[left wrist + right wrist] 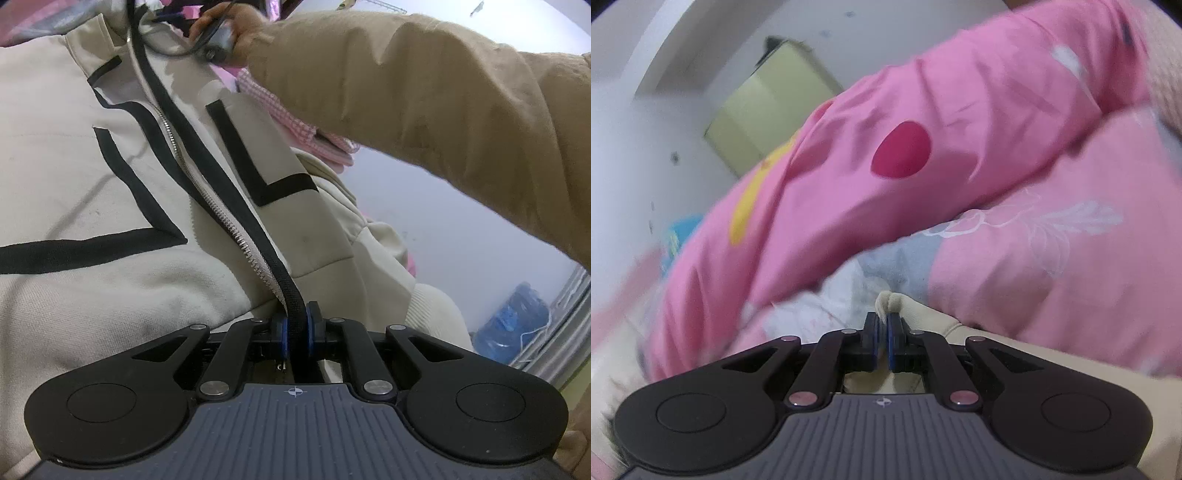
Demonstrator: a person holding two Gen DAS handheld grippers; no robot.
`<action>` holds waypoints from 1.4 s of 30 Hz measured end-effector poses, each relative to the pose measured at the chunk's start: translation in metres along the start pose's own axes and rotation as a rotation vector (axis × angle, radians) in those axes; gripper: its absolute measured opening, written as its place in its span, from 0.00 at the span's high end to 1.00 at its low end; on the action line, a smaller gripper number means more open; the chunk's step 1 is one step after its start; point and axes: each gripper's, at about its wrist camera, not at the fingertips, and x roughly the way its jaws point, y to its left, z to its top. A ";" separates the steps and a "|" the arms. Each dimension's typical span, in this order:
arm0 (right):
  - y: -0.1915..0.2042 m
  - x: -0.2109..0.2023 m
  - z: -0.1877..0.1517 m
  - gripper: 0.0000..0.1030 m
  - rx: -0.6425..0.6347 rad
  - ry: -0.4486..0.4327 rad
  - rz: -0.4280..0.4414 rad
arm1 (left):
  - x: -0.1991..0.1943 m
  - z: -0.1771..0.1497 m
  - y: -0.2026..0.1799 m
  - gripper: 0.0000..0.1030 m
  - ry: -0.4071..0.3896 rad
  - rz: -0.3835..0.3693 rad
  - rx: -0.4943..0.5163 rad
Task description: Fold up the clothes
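- The left claw (295,325) is clenched on the black zipper tape (236,184) at the hem of a cream jacket (74,184); the grip sits at the very bottom of the front opening, probably to anchor that end while the front is drawn straight.
- The jacket lies spread front-up on a bed, its black angular stripes (122,206) showing on both panels and the metal zipper teeth (207,206) running up toward the collar; the zipper looks undone along its visible length.
- In the right wrist view the right claw (885,332) is clenched on a small bunch of cream fabric (890,301), likely an edge near the jacket's collar; which exact edge cannot be told.
- In the left wrist view a person's hand (229,26) in a tan sleeve (424,103) reaches across to the jacket's top end; holding both ends seems meant to tension the garment before a fold.
- A pink quilt (960,129) with a red dot and a yellow patch is heaped just behind the jacket; it may crowd the folding space.
- No fold appears made yet.
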 end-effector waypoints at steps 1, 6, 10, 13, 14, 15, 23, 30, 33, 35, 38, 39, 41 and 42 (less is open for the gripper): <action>0.002 -0.001 -0.002 0.95 -0.024 -0.003 -0.003 | 0.000 0.000 0.000 0.91 0.000 0.000 0.001; 0.015 -0.016 -0.001 0.77 -0.136 0.047 -0.038 | -0.001 0.001 -0.002 0.91 -0.002 0.005 0.006; 0.026 -0.046 -0.001 0.66 -0.229 0.031 -0.042 | -0.001 0.000 -0.003 0.91 -0.005 0.010 0.008; 0.032 -0.070 -0.001 0.66 -0.279 0.018 -0.020 | -0.001 0.000 -0.003 0.91 -0.006 0.011 0.009; 0.033 -0.075 -0.002 0.66 -0.304 0.032 -0.016 | -0.001 0.000 -0.003 0.91 -0.006 0.011 0.009; 0.036 -0.078 -0.006 0.69 -0.343 0.058 -0.017 | -0.001 0.000 -0.003 0.91 -0.006 0.011 0.009; 0.064 -0.067 -0.061 0.70 -0.641 0.290 -0.115 | 0.001 0.000 -0.001 0.91 -0.005 0.011 0.009; 0.076 -0.010 -0.115 0.61 -0.879 0.453 -0.317 | 0.000 -0.001 -0.003 0.90 -0.004 0.011 0.008; 0.074 0.015 -0.132 0.60 -0.959 0.474 -0.415 | 0.000 -0.002 -0.003 0.90 -0.004 0.007 0.005; 0.067 0.025 -0.133 0.61 -0.949 0.473 -0.441 | 0.000 -0.002 -0.003 0.89 -0.005 0.004 0.003; 0.055 0.027 -0.121 0.65 -0.851 0.454 -0.423 | 0.000 -0.002 -0.003 0.89 -0.007 0.002 0.001; 0.049 0.026 -0.116 0.72 -0.814 0.452 -0.412 | 0.001 -0.003 -0.003 0.89 -0.009 0.002 0.002; 0.038 0.022 -0.108 0.78 -0.742 0.447 -0.392 | 0.001 -0.004 -0.004 0.89 -0.012 0.003 0.002; 0.034 0.020 -0.105 0.82 -0.711 0.442 -0.383 | 0.000 -0.004 -0.003 0.90 -0.015 0.004 0.003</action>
